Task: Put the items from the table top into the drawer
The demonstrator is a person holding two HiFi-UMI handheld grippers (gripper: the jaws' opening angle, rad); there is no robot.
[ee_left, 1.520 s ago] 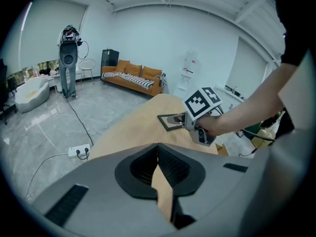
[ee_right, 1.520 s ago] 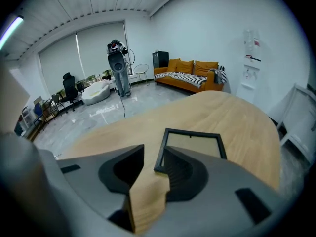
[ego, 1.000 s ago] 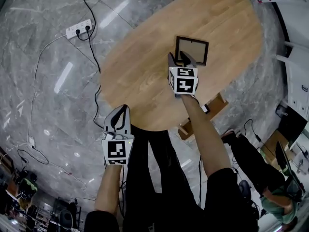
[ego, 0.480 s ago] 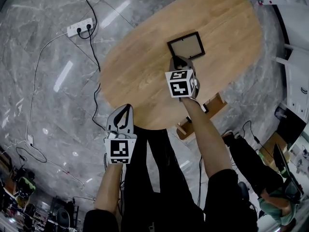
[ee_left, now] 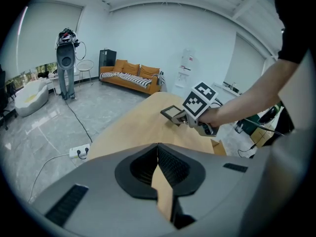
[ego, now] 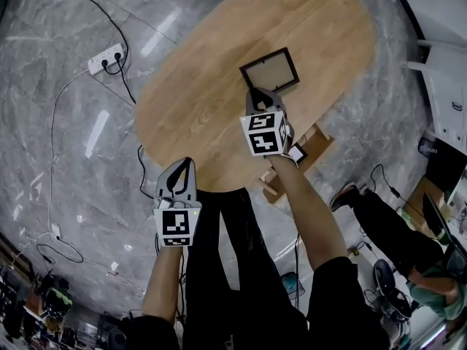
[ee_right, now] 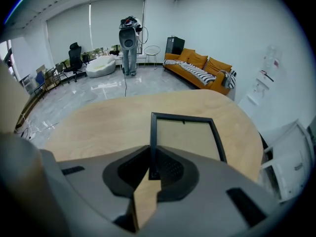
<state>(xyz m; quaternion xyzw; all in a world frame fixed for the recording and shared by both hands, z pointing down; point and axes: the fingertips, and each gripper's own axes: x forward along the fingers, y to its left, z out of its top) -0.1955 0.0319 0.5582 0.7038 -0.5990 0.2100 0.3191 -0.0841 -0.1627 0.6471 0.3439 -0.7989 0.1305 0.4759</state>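
Grey marble floor (ego: 51, 144) with a white power strip (ego: 106, 59) lying on it. Orange sofa (ee_left: 131, 78) with striped cushions by the far wall; round white side table (ee_left: 85, 64) and tall dark device on a stand (ee_left: 65, 65) near it. Black office chair (ee_right: 75, 57) by the windows. Another person's legs (ego: 383, 232) at right.

Head view looks steeply down; both gripper views share the table (ego: 197, 108).

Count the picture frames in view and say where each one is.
1. The picture frame is over the wooden table, one corner clamped by the right hand-held gripper. No others show.
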